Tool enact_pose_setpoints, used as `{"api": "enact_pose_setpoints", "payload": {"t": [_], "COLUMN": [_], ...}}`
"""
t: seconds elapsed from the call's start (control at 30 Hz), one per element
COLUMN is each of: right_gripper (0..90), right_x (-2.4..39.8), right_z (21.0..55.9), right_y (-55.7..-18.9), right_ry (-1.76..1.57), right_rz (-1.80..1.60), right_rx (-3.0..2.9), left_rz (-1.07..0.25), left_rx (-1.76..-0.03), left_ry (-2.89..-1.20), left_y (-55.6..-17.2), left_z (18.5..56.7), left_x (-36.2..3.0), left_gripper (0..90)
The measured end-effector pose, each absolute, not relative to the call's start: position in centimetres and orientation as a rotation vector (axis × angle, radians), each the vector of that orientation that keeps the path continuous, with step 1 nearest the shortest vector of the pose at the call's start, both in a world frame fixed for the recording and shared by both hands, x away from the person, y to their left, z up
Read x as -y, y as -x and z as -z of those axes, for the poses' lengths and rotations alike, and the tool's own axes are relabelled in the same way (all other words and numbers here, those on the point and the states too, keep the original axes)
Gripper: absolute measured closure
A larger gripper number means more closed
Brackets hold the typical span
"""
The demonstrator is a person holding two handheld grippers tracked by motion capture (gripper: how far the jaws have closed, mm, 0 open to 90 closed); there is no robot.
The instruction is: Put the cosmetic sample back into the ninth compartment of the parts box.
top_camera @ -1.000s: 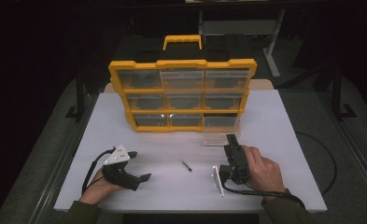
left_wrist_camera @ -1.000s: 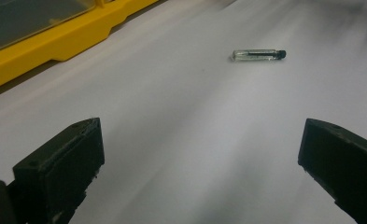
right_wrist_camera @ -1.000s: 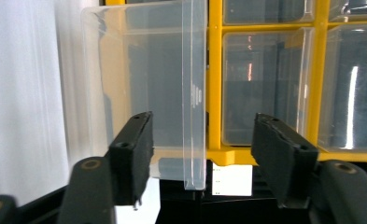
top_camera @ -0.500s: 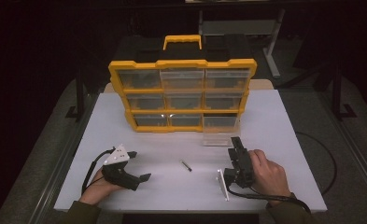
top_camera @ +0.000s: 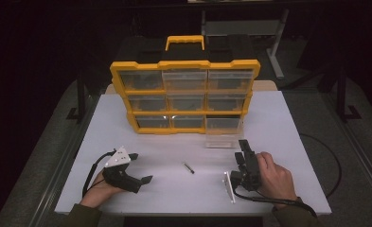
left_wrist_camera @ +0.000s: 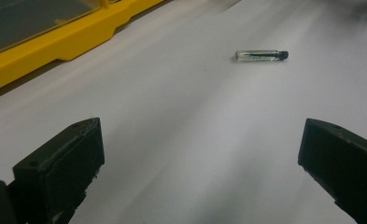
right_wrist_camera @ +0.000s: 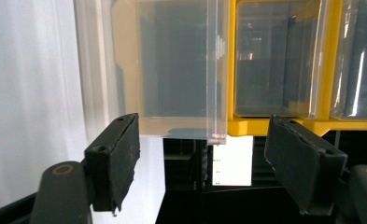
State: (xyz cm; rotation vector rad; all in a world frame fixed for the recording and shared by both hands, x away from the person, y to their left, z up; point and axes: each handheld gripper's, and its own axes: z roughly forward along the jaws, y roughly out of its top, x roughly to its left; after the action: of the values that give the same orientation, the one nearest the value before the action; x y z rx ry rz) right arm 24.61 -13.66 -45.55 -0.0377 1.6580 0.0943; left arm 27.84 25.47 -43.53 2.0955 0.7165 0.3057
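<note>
Organizer case (top_camera: 183, 94): yellow frame and yellow carry handle (top_camera: 185, 41), drawers clear with a grey tint, contents dark.

Pulled-out drawer (top_camera: 224, 134) at the case's bottom right corner: clear plastic, no tint pattern; in the right gripper view it reads pale, slightly milky at the edges.

Table (top_camera: 287, 123): plain white top, no pattern; grey floor around it, background black.

Vial (top_camera: 189, 167) near the table's middle: clear glass, black cap, thin dark line inside.

Left gripper (top_camera: 138, 168): black body and jaws, grey three-cornered plate on top, black cable.

Right gripper (top_camera: 243, 149): black jaws and body, black cable, white plate at its side.

Sleeves at the near edge: olive green.
</note>
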Motion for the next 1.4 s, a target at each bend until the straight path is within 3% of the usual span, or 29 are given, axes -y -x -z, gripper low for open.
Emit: {"api": "enact_pose_setpoints", "payload": {"t": [0.57, 0.97, 1.4], "right_gripper": [12.9, 0.0, 0.0], "right_x": [13.75, 13.74, 13.73], "right_z": [45.88, 45.91, 45.84], "right_y": [-24.72, -24.86, -24.82], "right_ry": [0.011, -0.021, -0.034], "right_rz": [-0.109, -0.145, -0.150], "right_rx": [-1.648, -1.627, -1.642], "left_rz": [-0.308, -0.311, -0.312], "left_rx": [-0.717, -0.718, -0.719], "left_ry": [-2.092, -2.091, -2.090], "left_y": [-27.86, -27.85, -27.85], "left_z": [43.48, 43.44, 43.44], "left_x": [-25.41, -25.45, -25.45], "left_gripper": [0.0, 0.0, 0.0]}}
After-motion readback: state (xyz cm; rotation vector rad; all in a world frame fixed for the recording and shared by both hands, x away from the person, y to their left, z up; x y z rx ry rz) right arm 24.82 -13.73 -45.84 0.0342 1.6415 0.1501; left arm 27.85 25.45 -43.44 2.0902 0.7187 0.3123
